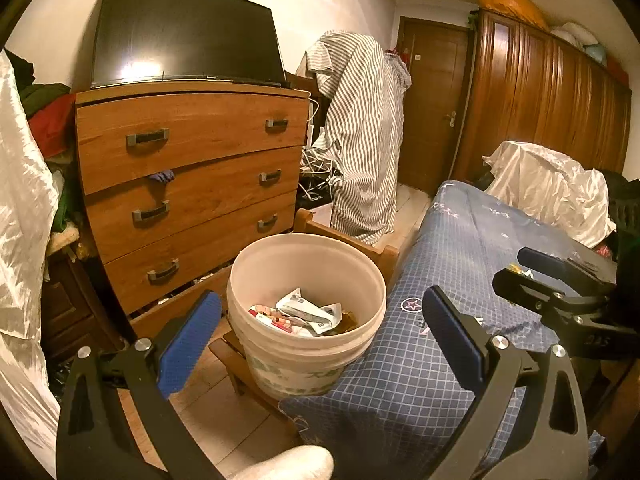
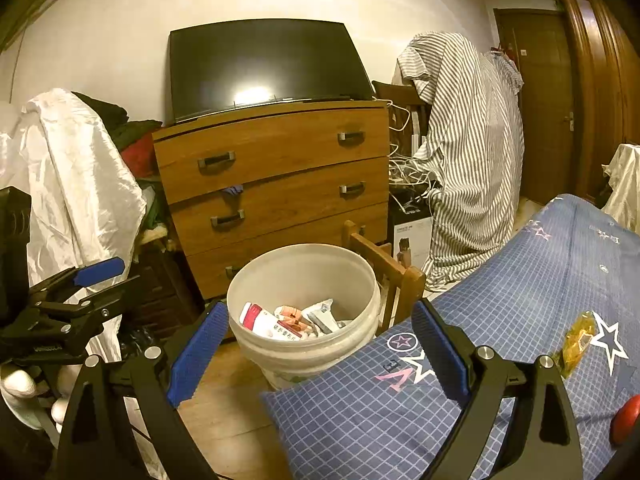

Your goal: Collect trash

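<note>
A white plastic bucket (image 1: 280, 364) (image 2: 256, 344) stands on a small wooden chair between the dresser and the bed. It holds several crumpled wrappers and packets (image 1: 308, 314) (image 2: 288, 320). My left gripper (image 1: 320, 340) is open just in front of the bucket, nothing between its blue pads. The right gripper (image 2: 320, 352) is also open and empty, level with the bucket's near wall and the bed corner. A yellow wrapper (image 2: 576, 344) lies on the blue checked bed cover (image 2: 500, 280), to the right of the right gripper. Each gripper shows in the other's view (image 1: 514, 268) (image 2: 120, 276).
A wooden dresser (image 1: 192, 184) with a dark screen on top stands behind the bucket. Striped cloth (image 1: 364, 140) hangs over furniture beside tangled cables. White sheeting (image 2: 72, 184) drapes the left side. A red object (image 2: 626, 418) lies on the bed at the right edge. A wardrobe and door are at the back right.
</note>
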`<state>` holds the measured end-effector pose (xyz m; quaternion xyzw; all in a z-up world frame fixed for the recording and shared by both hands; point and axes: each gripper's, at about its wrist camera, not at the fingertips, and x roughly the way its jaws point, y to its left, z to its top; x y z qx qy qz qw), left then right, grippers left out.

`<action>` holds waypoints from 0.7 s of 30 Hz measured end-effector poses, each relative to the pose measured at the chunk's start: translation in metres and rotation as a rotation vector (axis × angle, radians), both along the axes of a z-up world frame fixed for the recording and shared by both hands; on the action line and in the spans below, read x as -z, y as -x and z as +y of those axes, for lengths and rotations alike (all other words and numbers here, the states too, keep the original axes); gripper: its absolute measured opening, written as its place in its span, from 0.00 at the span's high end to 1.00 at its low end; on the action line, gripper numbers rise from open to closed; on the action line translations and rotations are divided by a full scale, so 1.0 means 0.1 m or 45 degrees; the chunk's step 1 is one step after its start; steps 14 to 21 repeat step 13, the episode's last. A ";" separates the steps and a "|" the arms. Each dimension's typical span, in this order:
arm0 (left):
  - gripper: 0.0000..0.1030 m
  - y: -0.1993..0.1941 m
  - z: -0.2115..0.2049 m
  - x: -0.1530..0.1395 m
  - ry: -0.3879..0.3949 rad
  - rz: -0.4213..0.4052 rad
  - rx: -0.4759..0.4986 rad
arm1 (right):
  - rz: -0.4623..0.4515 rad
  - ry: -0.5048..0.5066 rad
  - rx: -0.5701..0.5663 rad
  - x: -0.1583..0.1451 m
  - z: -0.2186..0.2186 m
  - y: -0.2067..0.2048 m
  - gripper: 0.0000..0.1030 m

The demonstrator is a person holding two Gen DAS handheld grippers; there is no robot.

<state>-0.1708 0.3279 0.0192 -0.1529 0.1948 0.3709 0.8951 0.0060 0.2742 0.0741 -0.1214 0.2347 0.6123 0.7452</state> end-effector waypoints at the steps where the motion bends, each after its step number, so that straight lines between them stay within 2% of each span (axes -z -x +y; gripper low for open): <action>1: 0.06 -0.01 0.01 0.00 0.004 0.002 0.006 | 0.000 0.002 -0.002 0.01 0.01 0.00 0.10; 5: 0.06 -0.06 0.05 0.04 0.016 0.010 0.018 | 0.004 0.009 0.000 0.02 0.02 -0.02 0.10; 13: 0.06 -0.12 0.13 0.13 0.039 0.071 -0.042 | 0.005 0.014 0.010 0.02 0.02 -0.04 0.08; 21: 0.06 -0.12 0.13 0.13 0.039 0.071 -0.042 | 0.005 0.014 0.010 0.02 0.02 -0.04 0.08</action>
